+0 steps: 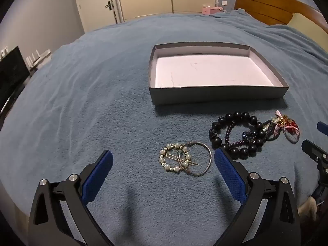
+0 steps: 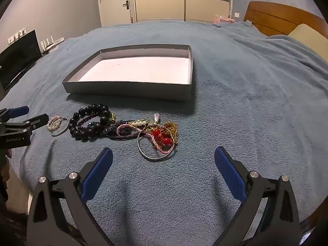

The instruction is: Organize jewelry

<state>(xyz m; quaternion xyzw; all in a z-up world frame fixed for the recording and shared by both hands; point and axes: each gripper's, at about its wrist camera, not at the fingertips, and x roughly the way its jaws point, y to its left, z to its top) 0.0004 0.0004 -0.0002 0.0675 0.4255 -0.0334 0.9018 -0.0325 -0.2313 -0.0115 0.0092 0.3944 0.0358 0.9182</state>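
Both claws gape wide, empty — left gripper [image 1: 163, 157] frames the pearl ring [image 1: 175, 160] at lower centre, seemingly its first pick for the box [image 1: 217, 95].

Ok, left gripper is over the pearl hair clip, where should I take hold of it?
Probably the pearl hair clip's left arc, coming from above. It lies flat on the blanket, and a thin silver bangle overlaps its right side, so the left is free. The left gripper is already open.
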